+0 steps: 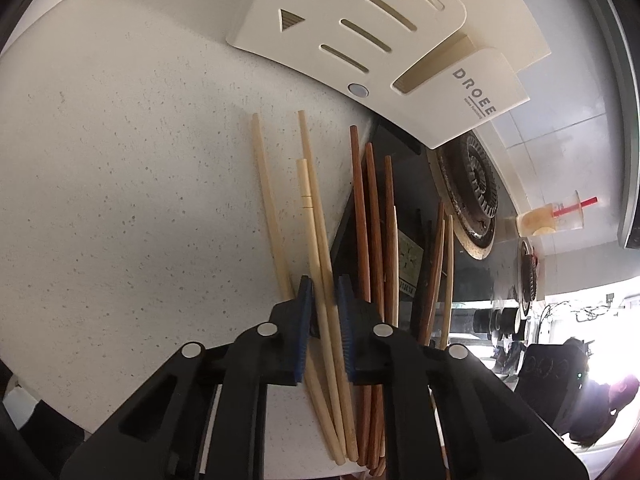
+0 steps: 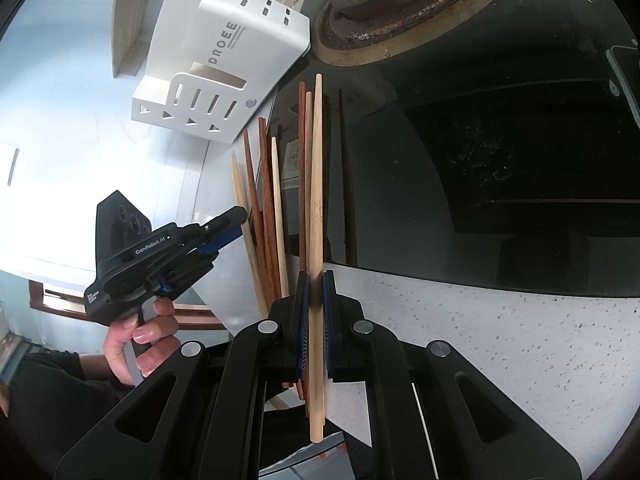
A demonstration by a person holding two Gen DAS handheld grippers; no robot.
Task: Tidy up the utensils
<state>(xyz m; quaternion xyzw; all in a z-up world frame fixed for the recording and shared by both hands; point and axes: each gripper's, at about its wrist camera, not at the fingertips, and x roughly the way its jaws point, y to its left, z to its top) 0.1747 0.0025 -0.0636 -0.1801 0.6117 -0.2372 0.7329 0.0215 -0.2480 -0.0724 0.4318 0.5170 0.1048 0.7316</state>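
We see the left gripper (image 1: 325, 322) closing on pale chopsticks (image 1: 316, 216) and the right gripper (image 2: 316, 312) clamped on a light-and-brown pair (image 2: 316, 184), both bundles apparently held sorted by colour, short of the white slotted holder (image 2: 224, 52) beside the hob (image 2: 500, 140).

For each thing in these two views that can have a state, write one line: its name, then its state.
Left gripper: jaws around pale chopsticks.
Right gripper: jaws shut on a light chopstick and a reddish one.
Dark chopsticks: loose, bunched beside the pale ones.
White utensil holder: lying on the counter.
Stove burner: unlit.
Plastic cup: standing, straw in.
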